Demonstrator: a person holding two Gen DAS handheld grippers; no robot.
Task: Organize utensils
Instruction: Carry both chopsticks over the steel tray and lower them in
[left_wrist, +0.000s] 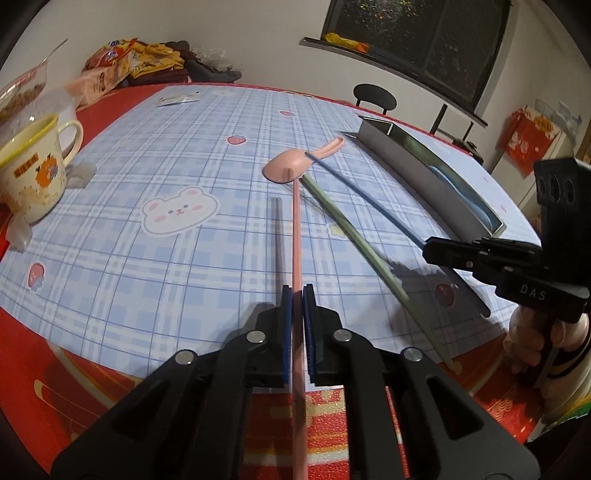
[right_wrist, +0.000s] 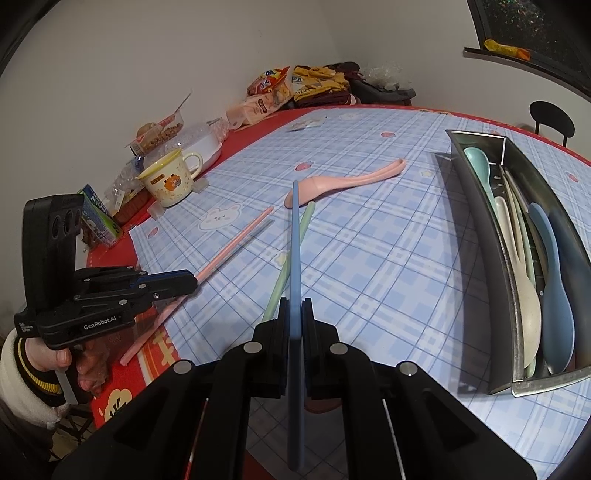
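Left tongs (left_wrist: 297, 295) were clamped on a pink chopstick (left_wrist: 296, 229), lifted and pointing toward the pink spoon (left_wrist: 286, 166) at twelve o'clock. Right tongs (right_wrist: 294, 308), marked "DAS", were clamped on a blue chopstick (right_wrist: 295, 236). "GenRobot.AI" showed on the left tool. A green chopstick (right_wrist: 291, 243) lay on the tabletop (right_wrist: 369, 258); the metal tray (right_wrist: 476, 236) of utensils sat at two o'clock.
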